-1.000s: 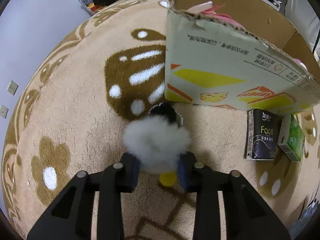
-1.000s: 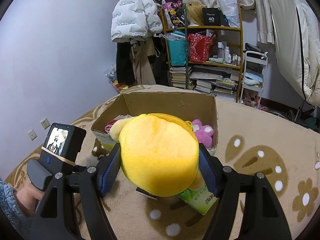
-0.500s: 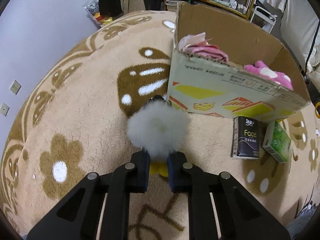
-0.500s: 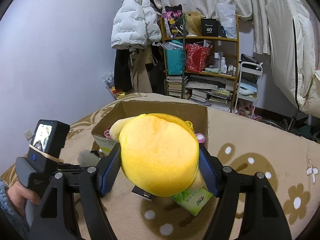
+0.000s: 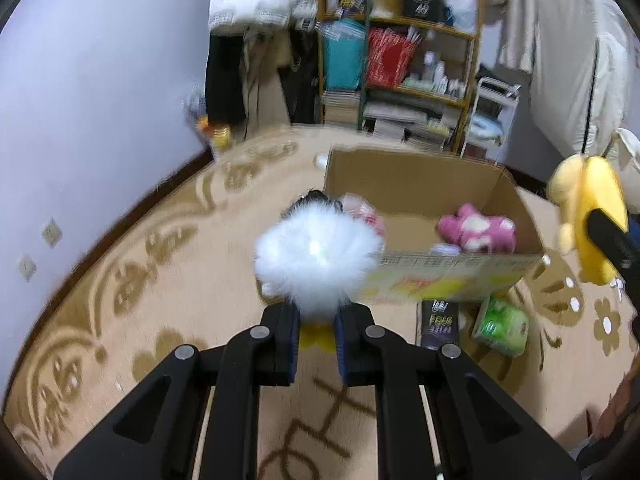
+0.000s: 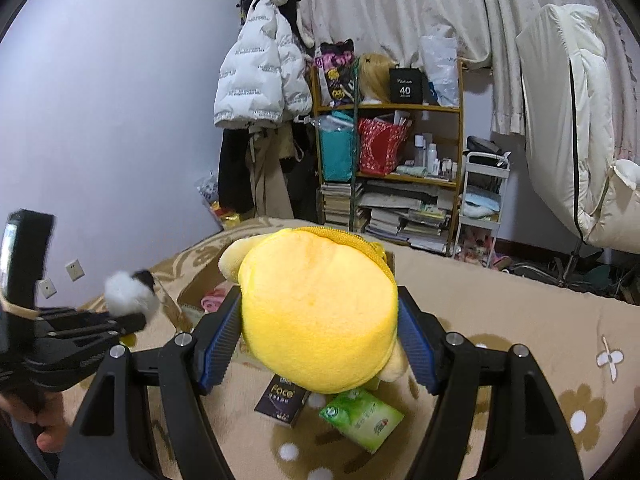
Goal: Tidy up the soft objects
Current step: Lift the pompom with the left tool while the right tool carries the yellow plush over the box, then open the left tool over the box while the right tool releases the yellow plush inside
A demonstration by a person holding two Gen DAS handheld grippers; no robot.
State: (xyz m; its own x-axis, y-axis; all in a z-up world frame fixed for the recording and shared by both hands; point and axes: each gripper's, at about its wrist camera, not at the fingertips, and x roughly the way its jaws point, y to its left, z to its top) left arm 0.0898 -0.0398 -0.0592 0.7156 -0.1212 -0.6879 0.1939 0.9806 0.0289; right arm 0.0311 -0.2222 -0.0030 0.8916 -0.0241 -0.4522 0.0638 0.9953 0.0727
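Above carpet [image 5: 168,280] nr cardboard box [image 5: 416,184]: left gripper [image 5: 316,338] jaws pinch white fluffy toy [image 5: 316,260], right gripper [image 6: 320,340] jaws clamp yellow plush [image 6: 320,312]; clear box rim before releasing.

White fluffy toy [image 5: 316,258] now off carpet [image 5: 168,280]

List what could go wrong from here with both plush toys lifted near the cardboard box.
1. The left hand-held gripper pinches only the narrow lower end of the white fluffy toy; its bulk hangs beyond the pads and might slip out short of the cardboard box.
2. The right hand-held gripper holds the wide yellow plush. Both toys heading for the same box could collide.
3. A missed drop may land on the tissue packs beside the box.
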